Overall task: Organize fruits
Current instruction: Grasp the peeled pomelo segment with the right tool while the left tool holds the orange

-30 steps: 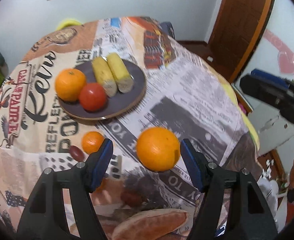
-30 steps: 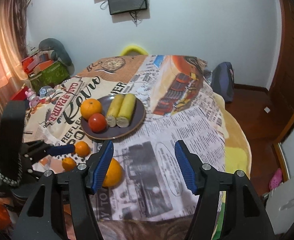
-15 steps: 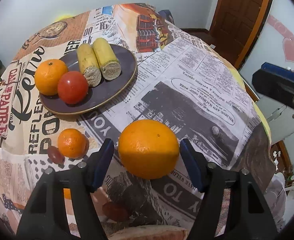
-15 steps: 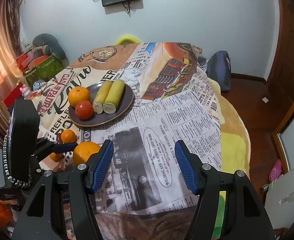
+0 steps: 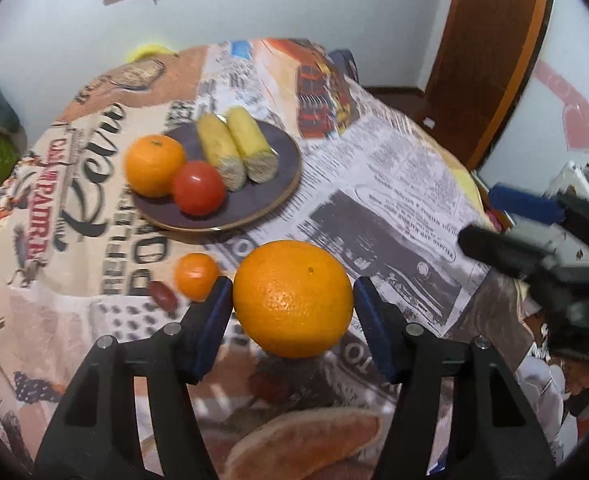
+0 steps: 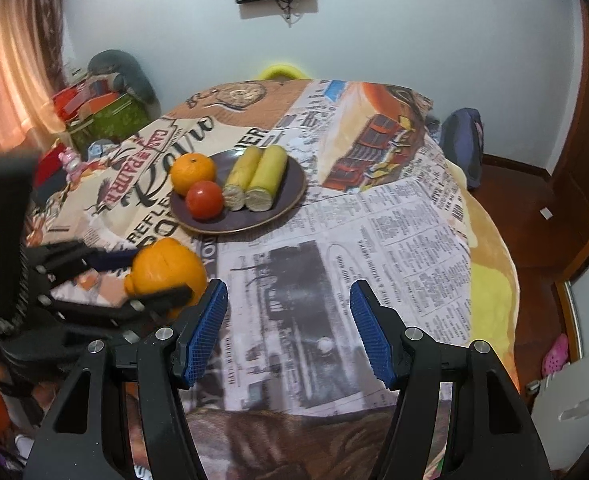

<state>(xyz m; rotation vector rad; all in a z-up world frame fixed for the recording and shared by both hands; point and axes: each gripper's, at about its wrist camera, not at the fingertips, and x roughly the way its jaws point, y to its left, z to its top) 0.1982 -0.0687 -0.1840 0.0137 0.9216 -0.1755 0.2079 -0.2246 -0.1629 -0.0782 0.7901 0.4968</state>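
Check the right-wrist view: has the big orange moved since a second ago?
Yes. The big orange sits higher, nearer the plate, between the closing jaws of the left gripper.

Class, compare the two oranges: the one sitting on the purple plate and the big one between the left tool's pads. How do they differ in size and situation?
The big orange sits between the left tool, whose jaws are closing; the plate orange rests on the purple plate beside a tomato. The big orange looks larger, though it is nearer the camera. Both are round and bright orange.
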